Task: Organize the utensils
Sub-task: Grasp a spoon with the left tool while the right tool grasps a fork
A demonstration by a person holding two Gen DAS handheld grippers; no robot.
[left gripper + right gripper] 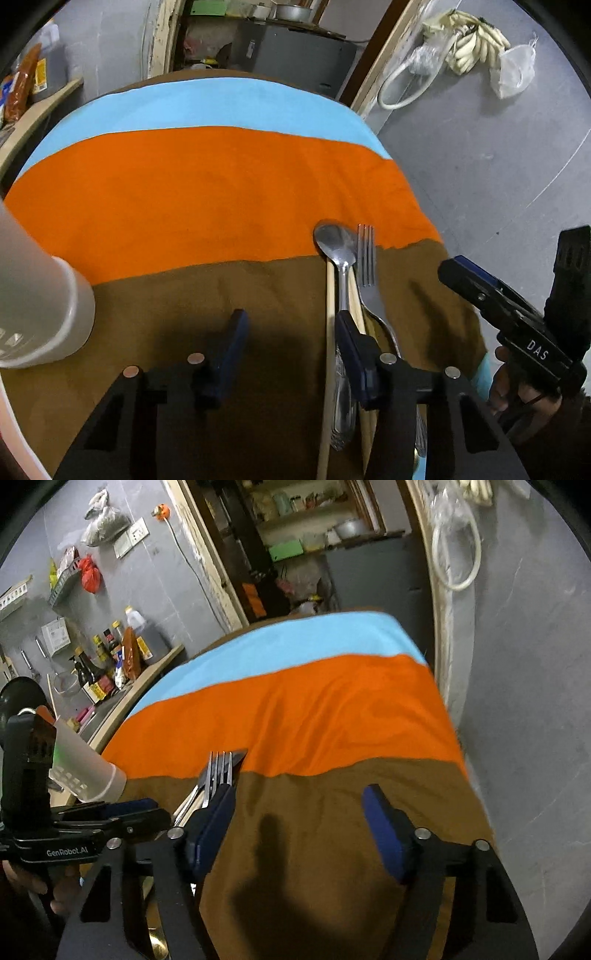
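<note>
Left wrist view: I've got the left hand-held gripper (pixel 288 325) open, nothing gripped; spoon (pixel 334 245), fork (pixel 367 266) & chopsticks (pixel 328 332) lie bunched on the counter (pixel 221 192) under its right finger. Right hand-held gripper (pixel 303 805) is open & empty too, beside the fork. Risk, imo: closing here pinches several overlapping utensils together, so one slips out on the lift.

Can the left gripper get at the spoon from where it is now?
Probably yes: the left gripper is open just above the cloth, and the spoon lies uncovered beside its right finger, though a chopstick and the fork crowd it.
</note>
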